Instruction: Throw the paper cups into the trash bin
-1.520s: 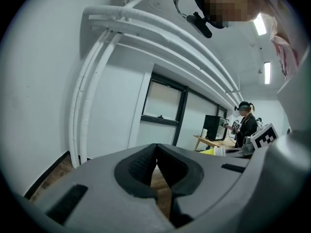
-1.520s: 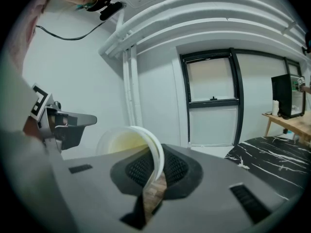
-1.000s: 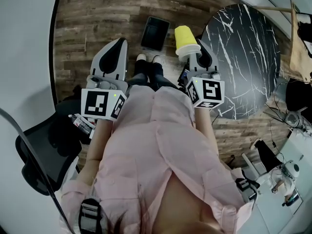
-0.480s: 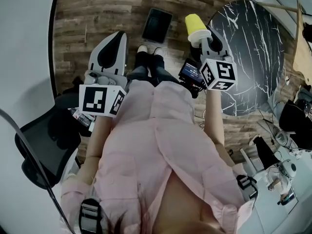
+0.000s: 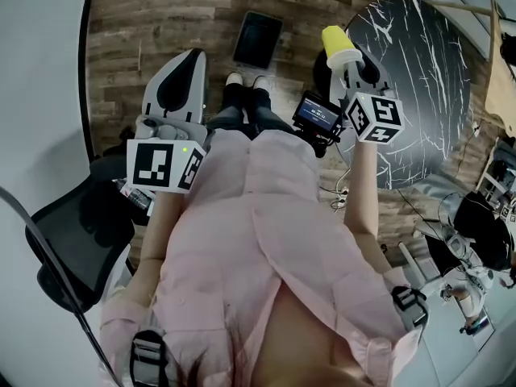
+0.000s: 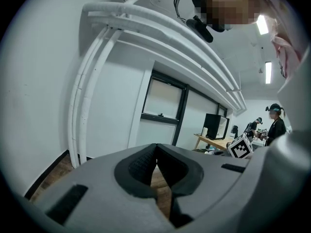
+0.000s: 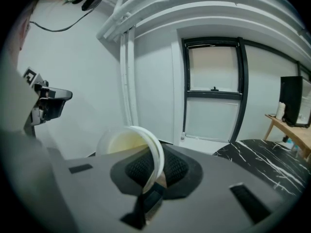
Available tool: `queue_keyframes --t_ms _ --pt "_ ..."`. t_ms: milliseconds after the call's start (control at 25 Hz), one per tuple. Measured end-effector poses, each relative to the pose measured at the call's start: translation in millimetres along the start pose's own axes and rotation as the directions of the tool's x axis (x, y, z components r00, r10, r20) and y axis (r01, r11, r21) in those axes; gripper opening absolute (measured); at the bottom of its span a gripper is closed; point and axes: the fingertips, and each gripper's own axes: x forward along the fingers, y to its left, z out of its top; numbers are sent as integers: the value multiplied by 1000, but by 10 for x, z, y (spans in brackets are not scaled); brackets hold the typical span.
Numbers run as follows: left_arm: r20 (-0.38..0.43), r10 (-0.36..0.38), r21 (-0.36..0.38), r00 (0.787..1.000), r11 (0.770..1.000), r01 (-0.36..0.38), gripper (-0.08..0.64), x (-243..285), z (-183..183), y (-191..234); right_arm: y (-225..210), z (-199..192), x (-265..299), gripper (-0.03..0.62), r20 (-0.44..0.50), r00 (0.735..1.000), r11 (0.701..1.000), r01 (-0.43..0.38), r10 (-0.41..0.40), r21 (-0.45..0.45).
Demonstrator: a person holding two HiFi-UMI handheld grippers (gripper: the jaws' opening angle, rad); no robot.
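A yellow paper cup [image 5: 339, 47] with a white rim is pinched by its wall in my right gripper [image 5: 350, 67], held over the near edge of the round table. In the right gripper view the cup's rim [image 7: 154, 152] runs between the dark pads, and the right gripper [image 7: 154, 178] is shut on it. A dark rectangular trash bin [image 5: 258, 39] stands on the wooden floor ahead of the person's feet, to the left of the cup. My left gripper [image 5: 179, 75] hangs at the left over the floor; in its own view the left gripper [image 6: 156, 171] is shut with nothing in it.
A round black marble table [image 5: 427, 79] fills the right. A black office chair [image 5: 68, 240] stands at the lower left beside a white wall [image 5: 40, 95]. A small screen [image 5: 317, 113] is mounted by the right gripper. Desks and other people are far right.
My right gripper has carried the yellow cup to the right and farther forward, from near the bin to over the table's edge. The left gripper has hardly moved.
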Motion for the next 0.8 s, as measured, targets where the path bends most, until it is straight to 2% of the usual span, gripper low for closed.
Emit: queue_keyframes --t_ms 320,600,800 --pt "-11 -17 13 1000 1000 17 17 19 -10 -30 -61 -67 180 41 -11 1000 1000 10 -10 9" --pt "-39 -34 6 999 999 34 15 19 -119 -83 223 -78 437 41 -13 998 998 -63 63 -2" --pt "-51 -38 3 998 999 38 17 23 -165 -52 395 -202 649 41 -48 990 989 -135 133 -53"
